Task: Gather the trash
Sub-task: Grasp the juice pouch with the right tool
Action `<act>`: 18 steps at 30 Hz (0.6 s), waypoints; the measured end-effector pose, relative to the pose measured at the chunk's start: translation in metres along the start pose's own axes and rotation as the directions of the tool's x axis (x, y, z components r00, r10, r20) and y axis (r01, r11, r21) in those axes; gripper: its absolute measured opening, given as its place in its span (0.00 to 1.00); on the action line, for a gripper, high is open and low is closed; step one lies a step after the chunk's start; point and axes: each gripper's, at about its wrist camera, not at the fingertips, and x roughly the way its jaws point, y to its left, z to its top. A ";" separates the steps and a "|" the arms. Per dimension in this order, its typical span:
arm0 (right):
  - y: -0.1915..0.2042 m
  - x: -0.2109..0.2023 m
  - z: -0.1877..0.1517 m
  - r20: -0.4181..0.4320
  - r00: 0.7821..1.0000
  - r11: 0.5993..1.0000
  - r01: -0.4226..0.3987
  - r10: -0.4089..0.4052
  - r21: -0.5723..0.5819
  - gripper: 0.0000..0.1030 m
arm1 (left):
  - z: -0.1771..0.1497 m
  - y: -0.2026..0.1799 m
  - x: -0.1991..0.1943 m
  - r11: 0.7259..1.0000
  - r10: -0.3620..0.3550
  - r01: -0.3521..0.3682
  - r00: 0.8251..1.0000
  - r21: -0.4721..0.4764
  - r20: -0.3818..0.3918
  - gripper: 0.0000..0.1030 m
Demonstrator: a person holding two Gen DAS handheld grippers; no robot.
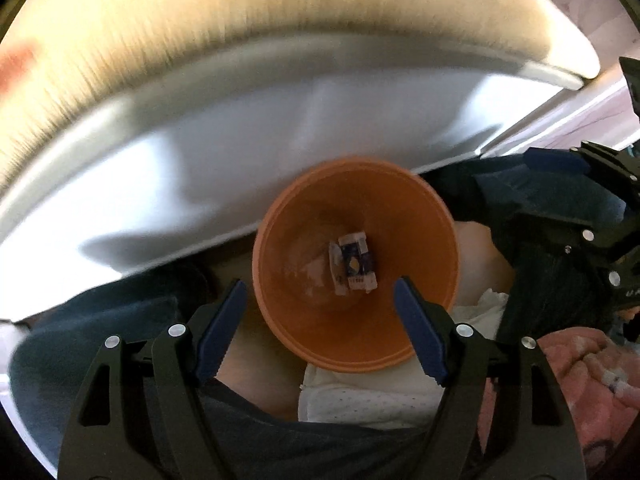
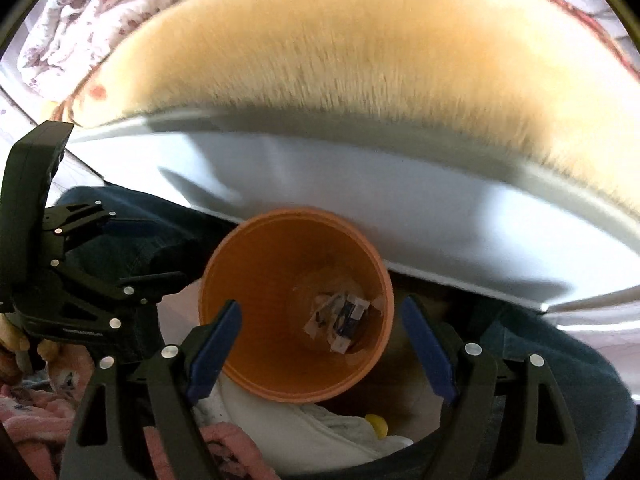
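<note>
An orange bin [image 1: 280, 320] [image 2: 256, 368] stands below both grippers, against the side of a bed. At its bottom lies crumpled white and blue wrapper trash [image 1: 352, 266] [image 2: 340, 316]. My left gripper [image 1: 320, 282] points down over the bin's mouth, open, its blue pads either side of the rim and nothing between them. My right gripper [image 2: 320, 302] hangs over the same bin, also open and holding nothing. Each gripper shows in the other's view: the right gripper [image 1: 512, 188] at the right edge, the left gripper [image 2: 172, 250] at the left edge.
A white mattress side [image 1: 200, 160] [image 2: 400, 208] topped by a beige furry blanket [image 1: 200, 32] [image 2: 360, 60] rises just behind the bin. Dark blue fabric [image 1: 100, 340], a white cloth [image 1: 360, 396] [image 2: 300, 428], pink fabric [image 1: 580, 380] and a small yellow thing [image 2: 378, 426] crowd around the bin's base.
</note>
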 end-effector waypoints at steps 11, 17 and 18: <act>-0.008 -0.102 0.077 0.341 0.939 0.998 -0.057 0.050 0.009 0.89 | 0.052 0.021 -0.117 0.998 0.054 -0.056 0.930 -0.005 0.365 0.88; -0.021 -0.097 0.149 0.415 0.909 0.995 -0.071 0.037 0.067 0.89 | 0.098 0.046 -0.138 0.992 0.121 -0.094 0.890 -0.083 0.439 0.88; -0.022 -0.095 0.156 0.418 0.908 0.994 -0.074 0.034 0.079 0.89 | 0.109 0.052 -0.138 0.990 0.135 -0.100 0.885 -0.100 0.445 0.88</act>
